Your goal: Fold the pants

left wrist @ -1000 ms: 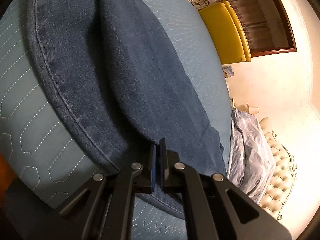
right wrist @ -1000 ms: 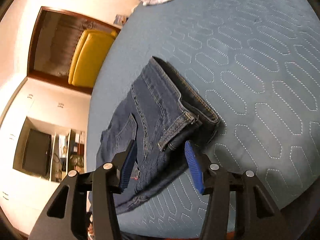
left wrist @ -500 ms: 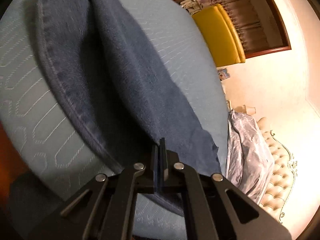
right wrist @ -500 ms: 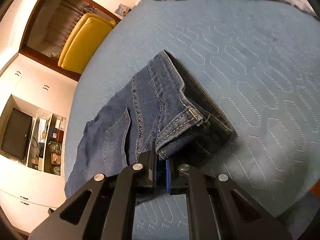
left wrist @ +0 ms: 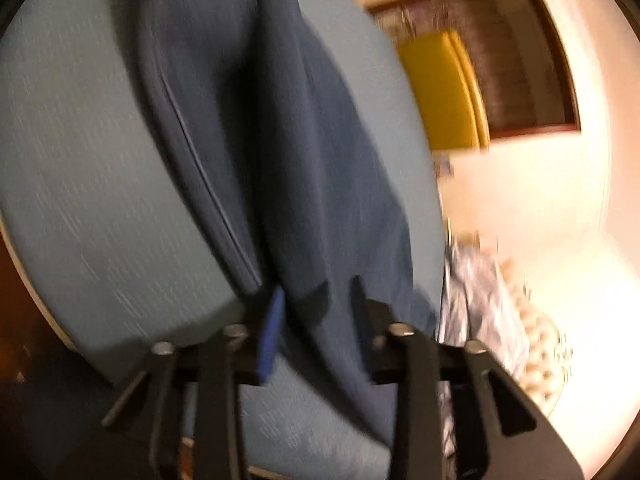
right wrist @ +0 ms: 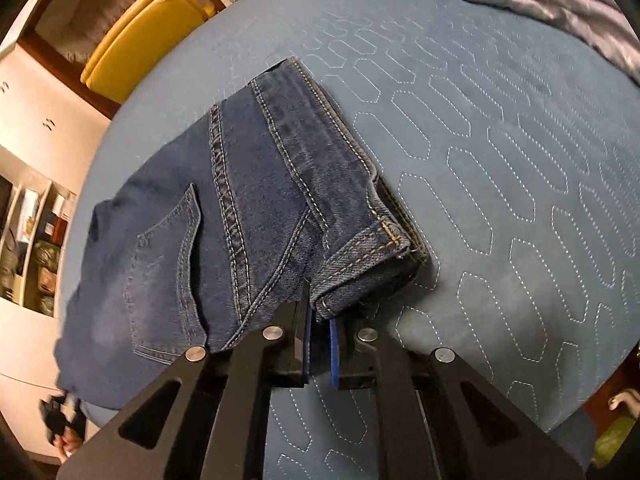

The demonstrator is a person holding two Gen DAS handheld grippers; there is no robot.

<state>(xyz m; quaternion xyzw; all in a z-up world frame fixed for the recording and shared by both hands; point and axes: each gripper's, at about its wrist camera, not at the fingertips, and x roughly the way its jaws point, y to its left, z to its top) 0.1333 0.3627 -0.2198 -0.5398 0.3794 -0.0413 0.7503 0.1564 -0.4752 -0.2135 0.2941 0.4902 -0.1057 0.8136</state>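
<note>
Pinching the waistband corner, the right tongs (right wrist: 320, 340) are closed on the jeans (right wrist: 224, 216), which lie on the blue bed (right wrist: 500, 160). Left tongs (left wrist: 316, 320) gape around a blurred leg end, gripping nothing. Heavy, limp denim; best held at thick seams.

The left wrist view was smeared with motion blur: the quilted bedspread (left wrist: 100, 184) lost its stitching, and the jeans (left wrist: 320, 184) ran off the top edge. Beside the jeans, the yellow chair (left wrist: 444, 92) and tufted headboard (left wrist: 540, 360) were only soft shapes.
</note>
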